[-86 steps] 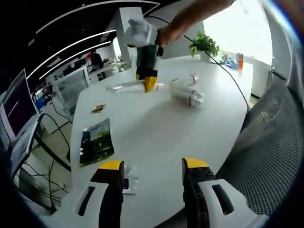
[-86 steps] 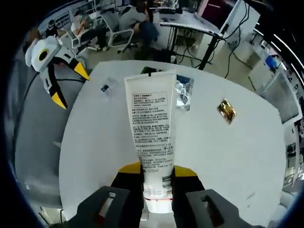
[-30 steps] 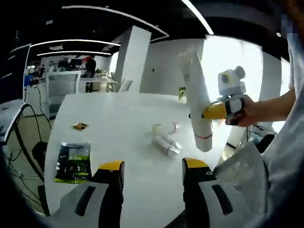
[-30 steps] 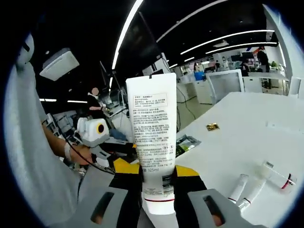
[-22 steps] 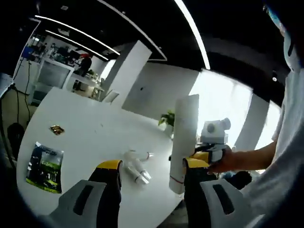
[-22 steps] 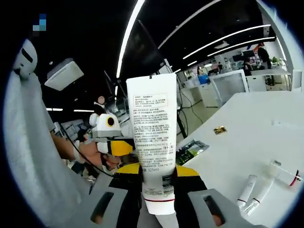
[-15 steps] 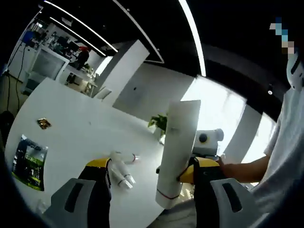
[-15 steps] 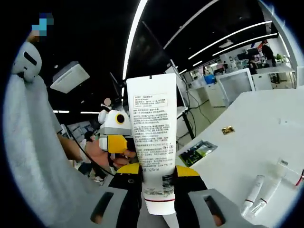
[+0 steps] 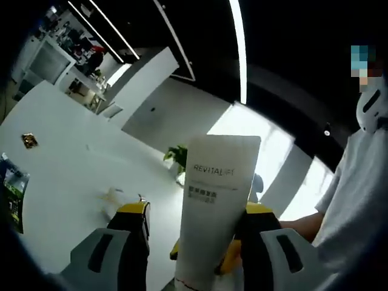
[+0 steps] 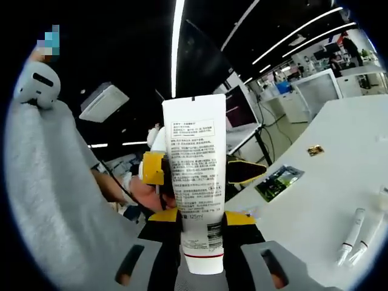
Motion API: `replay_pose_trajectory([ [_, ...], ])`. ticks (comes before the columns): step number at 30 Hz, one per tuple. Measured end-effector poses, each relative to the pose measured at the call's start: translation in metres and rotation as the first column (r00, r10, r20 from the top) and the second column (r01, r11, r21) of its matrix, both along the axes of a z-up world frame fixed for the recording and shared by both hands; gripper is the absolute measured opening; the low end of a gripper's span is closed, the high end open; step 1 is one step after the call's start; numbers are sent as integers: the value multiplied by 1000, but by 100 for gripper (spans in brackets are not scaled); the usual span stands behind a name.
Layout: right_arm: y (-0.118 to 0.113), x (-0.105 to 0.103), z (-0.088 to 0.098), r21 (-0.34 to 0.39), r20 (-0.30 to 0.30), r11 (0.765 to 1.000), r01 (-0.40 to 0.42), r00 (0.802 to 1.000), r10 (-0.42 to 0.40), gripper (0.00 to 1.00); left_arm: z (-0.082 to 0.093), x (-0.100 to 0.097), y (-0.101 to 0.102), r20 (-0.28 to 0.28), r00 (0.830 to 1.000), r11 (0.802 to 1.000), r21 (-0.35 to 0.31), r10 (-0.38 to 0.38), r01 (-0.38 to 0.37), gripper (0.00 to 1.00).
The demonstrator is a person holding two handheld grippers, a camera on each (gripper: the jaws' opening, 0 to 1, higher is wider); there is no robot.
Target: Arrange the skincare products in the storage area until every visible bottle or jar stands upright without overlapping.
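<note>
While clamped (upright) in right hand-held gripper (image 10: 202, 219), tube (image 10: 195, 182).

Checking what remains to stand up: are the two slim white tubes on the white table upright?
No: in the right gripper view the two slim white tubes lie flat on the white table.

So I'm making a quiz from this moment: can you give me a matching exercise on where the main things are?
Things:
1. white tube
2. two slim tubes
3. gold wrapper
4. left gripper

States:
A. lying flat on the white table
B. clamped in the right gripper
C. small and crumpled, on the table by itself
D. jaws apart, one on each side of the tube

Pairs: 1-B, 2-A, 3-C, 4-D
</note>
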State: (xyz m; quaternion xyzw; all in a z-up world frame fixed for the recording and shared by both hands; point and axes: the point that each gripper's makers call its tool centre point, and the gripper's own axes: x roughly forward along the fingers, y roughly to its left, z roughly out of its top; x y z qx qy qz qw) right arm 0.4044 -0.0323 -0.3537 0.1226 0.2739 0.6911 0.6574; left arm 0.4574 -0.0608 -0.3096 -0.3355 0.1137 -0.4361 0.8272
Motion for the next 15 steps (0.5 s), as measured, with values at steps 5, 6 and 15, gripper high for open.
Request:
replay_pose_trajectory([
  [5, 4, -5, -6, -13, -42, 1000, -15, 999, 14, 21, 3, -8, -10, 66, 997, 998, 30, -49, 47, 39],
  [6, 5, -5, -5, -8, -44, 1000, -15, 999, 14, 21, 4, -6, -9, 47, 999, 1000, 15, -22, 21, 38],
  [15, 5, -10, -6, -29, -91, 999, -43, 995, 40, 21, -2, -6, -10, 85, 996, 998, 68, -7, 1, 36],
])
